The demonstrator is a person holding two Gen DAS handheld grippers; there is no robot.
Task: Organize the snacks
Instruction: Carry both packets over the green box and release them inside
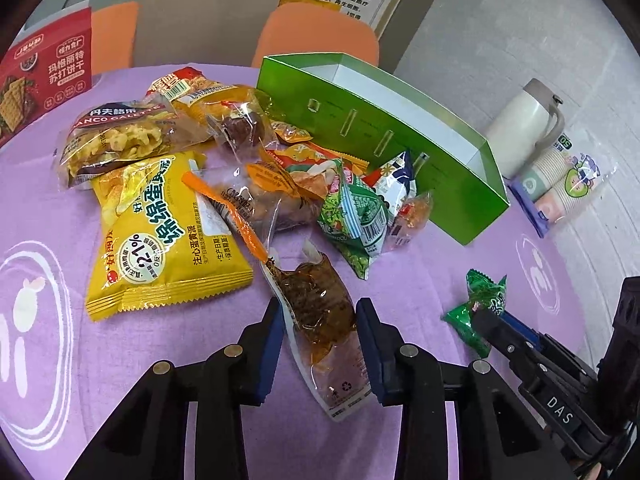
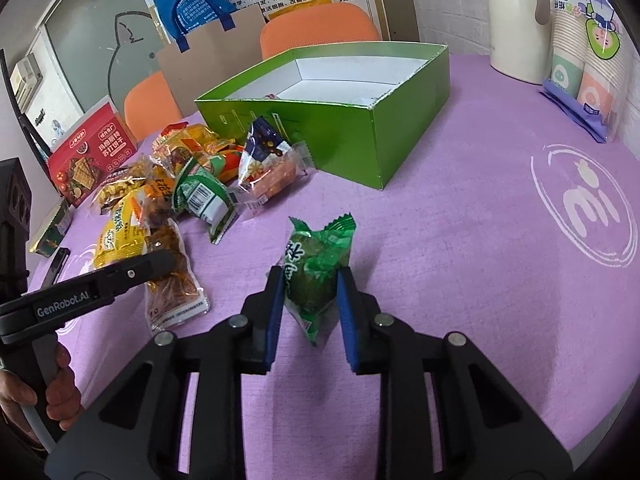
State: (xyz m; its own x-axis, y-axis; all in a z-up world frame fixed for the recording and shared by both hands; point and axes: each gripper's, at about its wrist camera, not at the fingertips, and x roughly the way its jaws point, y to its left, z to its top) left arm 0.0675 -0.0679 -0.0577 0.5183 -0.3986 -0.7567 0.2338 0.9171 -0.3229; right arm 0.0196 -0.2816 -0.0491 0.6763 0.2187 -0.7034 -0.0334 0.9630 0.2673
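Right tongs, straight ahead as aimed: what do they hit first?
The right tongs already straddle the small green foil snack packet. Past it lies bare purple tablecloth, then probably the near corner of the open green cardboard box; depth is unclear in the fisheye view.

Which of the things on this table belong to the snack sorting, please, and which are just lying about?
Belongs to the job:
green box
pile of snack packets
brown clear packet between the left tool's fingers
green sweet between the right tool's fingers

Just lying about:
cream flask
pack of paper cups
red cracker box
orange chairs
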